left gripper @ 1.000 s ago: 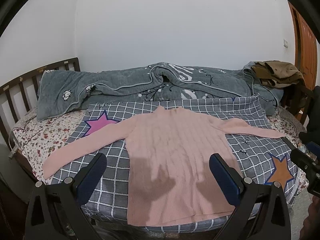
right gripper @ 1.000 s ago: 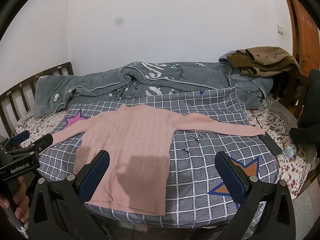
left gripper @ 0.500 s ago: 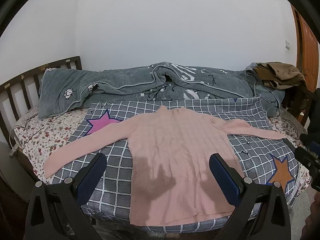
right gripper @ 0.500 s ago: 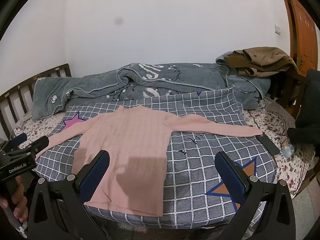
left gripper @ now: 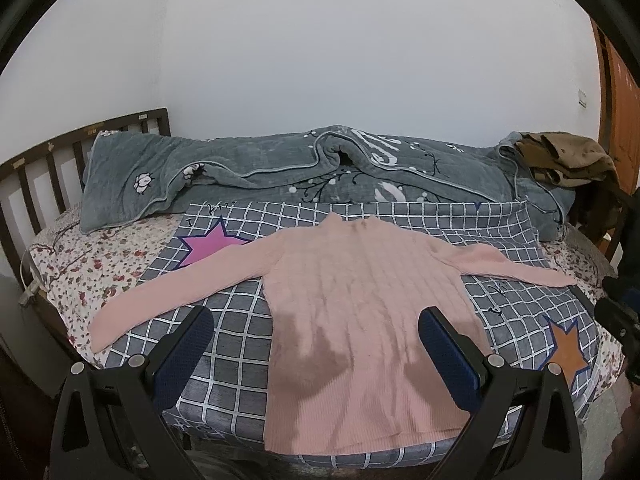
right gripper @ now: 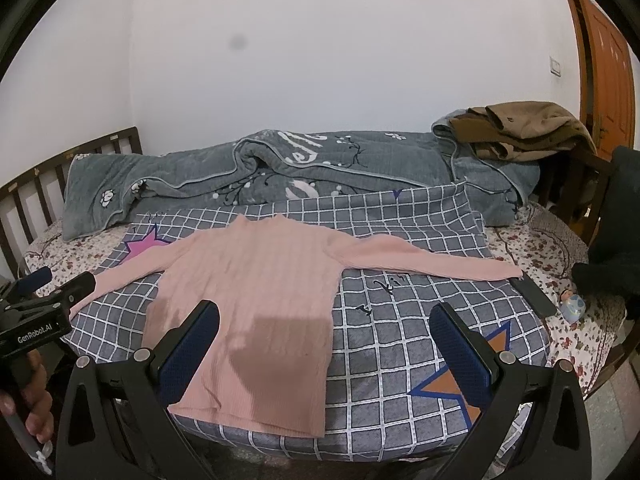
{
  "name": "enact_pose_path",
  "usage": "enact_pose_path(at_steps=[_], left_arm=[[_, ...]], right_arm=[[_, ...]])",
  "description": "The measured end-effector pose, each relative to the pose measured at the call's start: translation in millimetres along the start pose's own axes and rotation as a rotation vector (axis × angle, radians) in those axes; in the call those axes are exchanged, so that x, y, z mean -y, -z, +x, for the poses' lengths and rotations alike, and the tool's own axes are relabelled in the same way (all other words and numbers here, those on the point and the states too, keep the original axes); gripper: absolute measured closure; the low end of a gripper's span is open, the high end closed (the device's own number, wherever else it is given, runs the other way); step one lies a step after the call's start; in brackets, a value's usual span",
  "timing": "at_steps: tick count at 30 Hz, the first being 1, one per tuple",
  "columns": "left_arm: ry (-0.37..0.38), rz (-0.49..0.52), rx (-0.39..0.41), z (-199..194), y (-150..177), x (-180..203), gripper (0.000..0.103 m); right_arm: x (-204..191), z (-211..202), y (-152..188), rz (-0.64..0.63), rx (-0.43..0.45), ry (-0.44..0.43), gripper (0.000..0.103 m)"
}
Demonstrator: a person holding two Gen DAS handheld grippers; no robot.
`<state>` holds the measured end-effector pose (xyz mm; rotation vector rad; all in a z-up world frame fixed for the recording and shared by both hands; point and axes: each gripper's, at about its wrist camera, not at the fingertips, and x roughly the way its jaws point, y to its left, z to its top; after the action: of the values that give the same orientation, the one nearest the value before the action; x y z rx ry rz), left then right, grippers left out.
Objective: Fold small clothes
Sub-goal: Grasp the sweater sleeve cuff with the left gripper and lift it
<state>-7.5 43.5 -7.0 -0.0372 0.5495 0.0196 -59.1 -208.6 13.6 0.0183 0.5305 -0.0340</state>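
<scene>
A bed (left gripper: 100, 264) with a dark wooden slatted headboard (left gripper: 44, 168) at the left fills the room beneath a plain white wall. A rumpled grey quilt (left gripper: 280, 176) lies along the bed's far side, and a brown coat (right gripper: 524, 126) is heaped on its right end. A grey checked blanket (right gripper: 400, 320) with star patches covers the near part of the bed. On it a pink ribbed sweater (left gripper: 360, 304) lies flat, collar toward the far side, hem at the near edge, both sleeves stretched out to left and right. A dark slim phone-like object (right gripper: 534, 298) rests just beside the right cuff, with a small pale blue item (right gripper: 572, 306) near it.

The left gripper (left gripper: 316, 350) hovers over the sweater's lower half, jaws spread wide and holding nothing. The right gripper (right gripper: 324, 346) hovers over the sweater's right hem and the blanket, jaws also spread wide and empty.
</scene>
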Motion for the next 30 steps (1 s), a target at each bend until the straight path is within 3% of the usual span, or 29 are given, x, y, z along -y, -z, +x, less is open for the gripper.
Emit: enact_pose_path(at_steps=[5, 10, 17, 23, 26, 30], left_arm=[[-0.008, -0.017, -0.006, 11.3, 2.5, -14.0, 0.000], [0.043, -0.100, -0.053, 39.1, 12.7, -52.3, 0.000], [-0.004, -0.292, -0.097, 89.5, 40.6, -136.1, 0.002], [-0.091, -0.433, -0.146, 129.6, 64.3, -216.2, 0.002], [-0.087, -0.525, -0.170, 148.8, 75.2, -255.3, 0.013], [-0.072, -0.643, -0.185, 170.8, 90.3, -293.8, 0.018]], right_arm=[[-7.0, 6.5, 0.3, -0.016, -0.002, 0.004, 0.000], [-18.8, 21.3, 7.4, -0.047, 0.011, -0.017, 0.000], [-38.8, 66.9, 22.9, -0.078, -0.015, -0.074, 0.000], [-54.0, 109.9, 30.3, -0.116, -0.031, -0.098, 0.001], [-59.9, 127.4, 32.5, -0.124, -0.026, -0.098, 0.007], [-65.5, 153.5, 32.8, -0.125, -0.031, -0.116, 0.009]])
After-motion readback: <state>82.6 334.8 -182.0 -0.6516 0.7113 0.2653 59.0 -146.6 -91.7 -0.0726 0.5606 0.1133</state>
